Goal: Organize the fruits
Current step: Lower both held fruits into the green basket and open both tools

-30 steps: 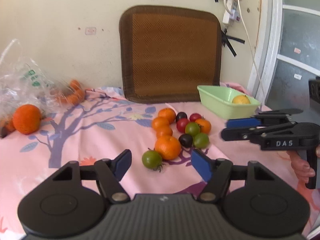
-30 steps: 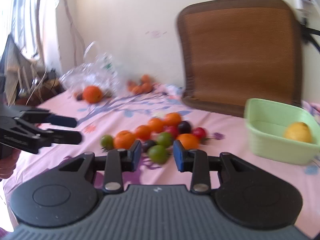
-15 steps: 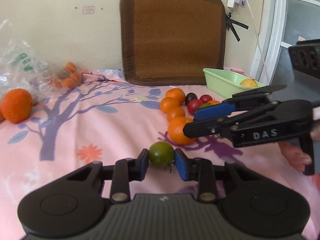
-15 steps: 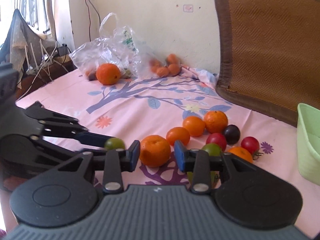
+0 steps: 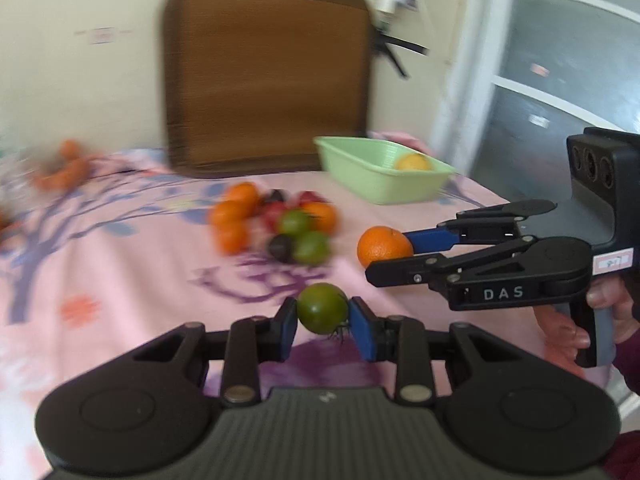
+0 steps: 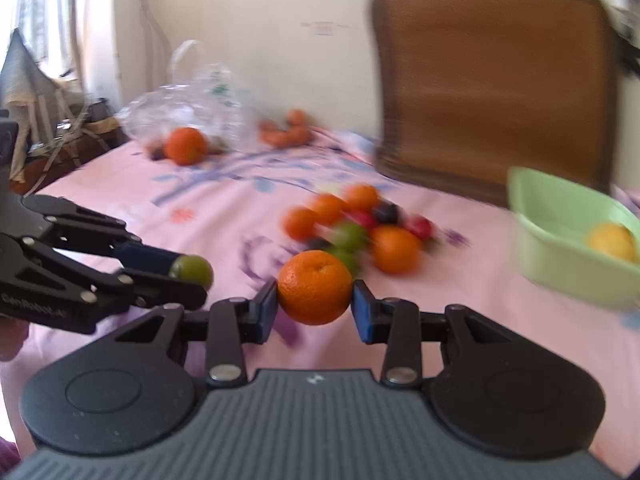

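My left gripper (image 5: 322, 322) is shut on a green tomato (image 5: 322, 308) and holds it above the pink cloth; it also shows in the right wrist view (image 6: 191, 270). My right gripper (image 6: 314, 310) is shut on an orange (image 6: 315, 286), lifted off the cloth; the orange shows in the left wrist view (image 5: 383, 246) too. A pile of oranges and tomatoes (image 5: 276, 224) lies mid-table. A light green basket (image 5: 380, 176) at the back right holds a yellow fruit (image 5: 414, 162).
A brown woven mat (image 5: 268, 76) leans on the wall behind the pile. A clear plastic bag (image 6: 192, 100) with a large orange (image 6: 186, 146) and small orange fruits (image 6: 286, 132) lies at the far left. A door frame (image 5: 468, 68) stands to the right.
Both grippers have lifted their fruit off the cloth and swung right, toward the basket side. The right gripper closed on the orange and pulled it out of the pile.
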### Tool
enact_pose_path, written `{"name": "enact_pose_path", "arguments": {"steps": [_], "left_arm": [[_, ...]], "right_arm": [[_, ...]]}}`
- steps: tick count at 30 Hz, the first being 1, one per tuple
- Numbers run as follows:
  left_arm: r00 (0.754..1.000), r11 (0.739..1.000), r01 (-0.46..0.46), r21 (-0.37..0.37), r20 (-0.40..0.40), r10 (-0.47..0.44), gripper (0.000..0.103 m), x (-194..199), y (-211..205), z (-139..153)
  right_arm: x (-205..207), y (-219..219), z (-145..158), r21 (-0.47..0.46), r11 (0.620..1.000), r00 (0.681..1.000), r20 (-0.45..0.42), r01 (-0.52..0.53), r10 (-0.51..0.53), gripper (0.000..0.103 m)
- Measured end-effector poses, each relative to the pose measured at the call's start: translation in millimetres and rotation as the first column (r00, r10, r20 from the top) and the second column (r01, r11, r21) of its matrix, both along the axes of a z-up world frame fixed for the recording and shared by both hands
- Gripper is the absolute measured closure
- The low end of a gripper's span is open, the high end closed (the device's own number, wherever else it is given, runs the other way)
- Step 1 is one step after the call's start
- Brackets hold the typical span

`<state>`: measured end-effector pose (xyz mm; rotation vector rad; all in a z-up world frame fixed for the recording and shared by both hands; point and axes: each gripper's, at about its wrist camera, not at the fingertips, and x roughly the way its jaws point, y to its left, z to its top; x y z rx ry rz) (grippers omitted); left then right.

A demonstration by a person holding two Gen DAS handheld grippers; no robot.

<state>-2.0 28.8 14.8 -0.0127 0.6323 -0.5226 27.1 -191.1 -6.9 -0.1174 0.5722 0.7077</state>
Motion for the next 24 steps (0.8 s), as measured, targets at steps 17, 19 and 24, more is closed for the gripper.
{"name": "enact_pose_path", "arguments": {"steps": [17,19,24], "left_arm": [[0.994,0.994,0.105,0.008,0.037,-0.105,0.074,115,-128,37],[0.995,0.995,0.096,-0.009,0.024,-0.096,0.074,145,-135,44],[0.993,0.995,0.072,-0.073,-0.083,-0.078,0.074,211,-144,37]], "right_arm": [[45,-108,11,0.036,0.972,0.958,0.16,0.234,-0.237,0.061],[66,-107,15,0.049,0.968,0.952,0.177,0.247,-0.252,0.061],[114,-102,4,0.004,0.962,0.951,0.153,0.273,-0.27,0.061]]}}
